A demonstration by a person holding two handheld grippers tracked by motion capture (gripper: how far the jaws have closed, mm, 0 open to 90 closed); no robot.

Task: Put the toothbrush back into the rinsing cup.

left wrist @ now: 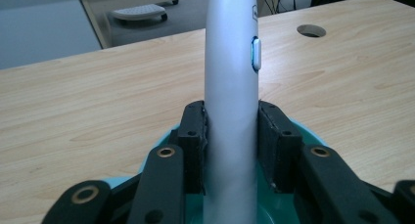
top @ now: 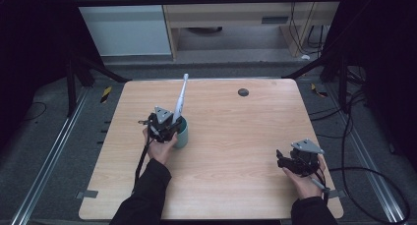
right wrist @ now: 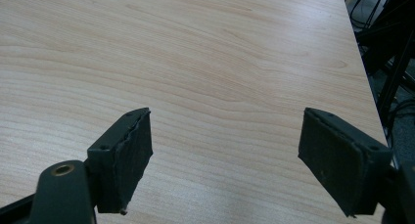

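A white electric toothbrush [top: 180, 98] stands tilted in a teal cup [top: 182, 135] left of the table's middle. My left gripper [top: 169, 126] is shut on the toothbrush's handle [left wrist: 231, 131] just above the cup's rim [left wrist: 298, 127]; both black pads press its sides. The handle's oval button [left wrist: 255, 54] faces right in the left gripper view. My right gripper [top: 281, 162] rests low over the table's front right, held by a hand. Its jaws stand wide apart in the right gripper view [right wrist: 225, 155], with only bare wood between them.
The wooden table [top: 231, 136] has a round cable hole [top: 243, 92] near its far edge. Its right edge [right wrist: 359, 53] lies close to my right gripper, with cables and black stands on the floor beyond. A cabinet stands behind the table.
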